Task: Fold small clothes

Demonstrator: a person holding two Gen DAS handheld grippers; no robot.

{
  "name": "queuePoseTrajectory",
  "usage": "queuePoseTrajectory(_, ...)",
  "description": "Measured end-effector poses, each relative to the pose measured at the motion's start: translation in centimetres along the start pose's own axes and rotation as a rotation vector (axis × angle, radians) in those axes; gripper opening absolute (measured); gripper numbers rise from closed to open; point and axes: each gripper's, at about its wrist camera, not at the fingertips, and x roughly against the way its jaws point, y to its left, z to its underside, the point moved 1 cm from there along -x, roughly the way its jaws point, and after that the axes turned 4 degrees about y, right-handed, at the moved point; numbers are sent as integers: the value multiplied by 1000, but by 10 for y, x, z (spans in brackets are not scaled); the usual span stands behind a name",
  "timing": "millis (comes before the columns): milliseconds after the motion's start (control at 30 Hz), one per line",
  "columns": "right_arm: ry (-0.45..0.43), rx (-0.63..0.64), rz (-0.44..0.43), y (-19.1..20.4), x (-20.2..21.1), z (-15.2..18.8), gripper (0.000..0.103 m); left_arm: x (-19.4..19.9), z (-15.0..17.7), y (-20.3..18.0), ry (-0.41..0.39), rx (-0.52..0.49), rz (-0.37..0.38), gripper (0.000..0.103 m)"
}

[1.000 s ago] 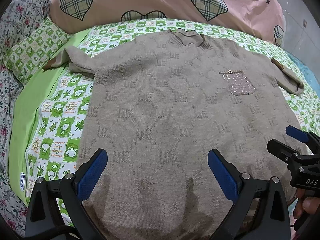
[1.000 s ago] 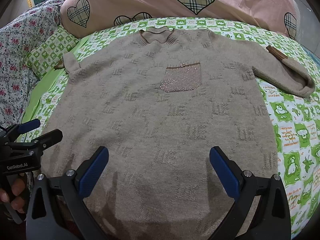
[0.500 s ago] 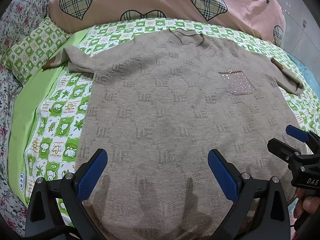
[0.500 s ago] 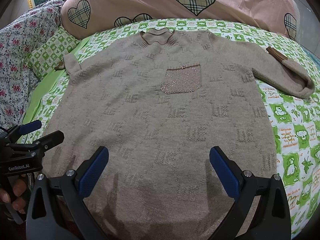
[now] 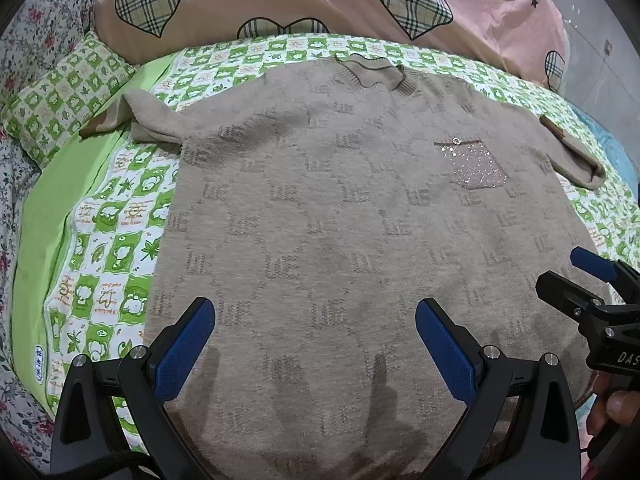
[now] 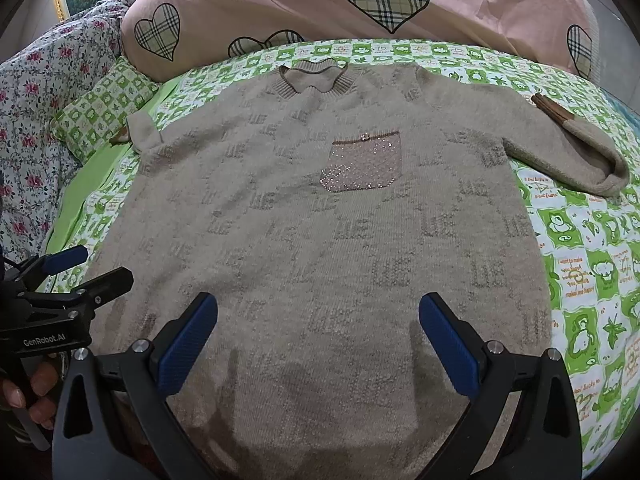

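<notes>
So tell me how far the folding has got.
Done: the sweater lies spread flat, face up on the bed, pocket showing. In hand: nothing; the left gripper and right gripper are open above the hem. Left: every fold; both sleeves lie out to the sides, bent back at the ends.

"GenRobot.AI" on the left gripper point(image 6: 86, 268); "DAS" on the right gripper point(image 5: 576, 276).
</notes>
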Motion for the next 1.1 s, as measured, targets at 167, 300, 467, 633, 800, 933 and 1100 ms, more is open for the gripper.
queuePoseTrajectory(167, 15, -4, 4, -2, -3, 0, 101, -3, -2, 5, 51, 7, 5, 101)
queuePoseTrajectory(300, 30, -13, 24, -8, -6, -2, 101, -8, -6, 7, 50, 11, 6, 101)
queuePoseTrajectory(467, 21, -34, 26, -20, -6, -8, 101, -13, -13, 8, 45, -2, 1, 101)
queuePoseTrajectory(633, -31, -85, 35, -44, 6, -21, 101, -20, -23, 9, 44, -3, -3, 101)
queuePoseTrajectory(800, -80, -165, 44, -93, 20, -52, 101, -25, -41, 12, 26, 8, -16, 101)
queuePoseTrajectory(933, -137, -167, 145, -138, 33, -84, 85, -30, -54, 12, 27, 24, -12, 101)
queuePoseTrajectory(1100, -131, -169, 274, -198, 23, -136, 76, -42, -65, 4, 50, 23, 4, 101)
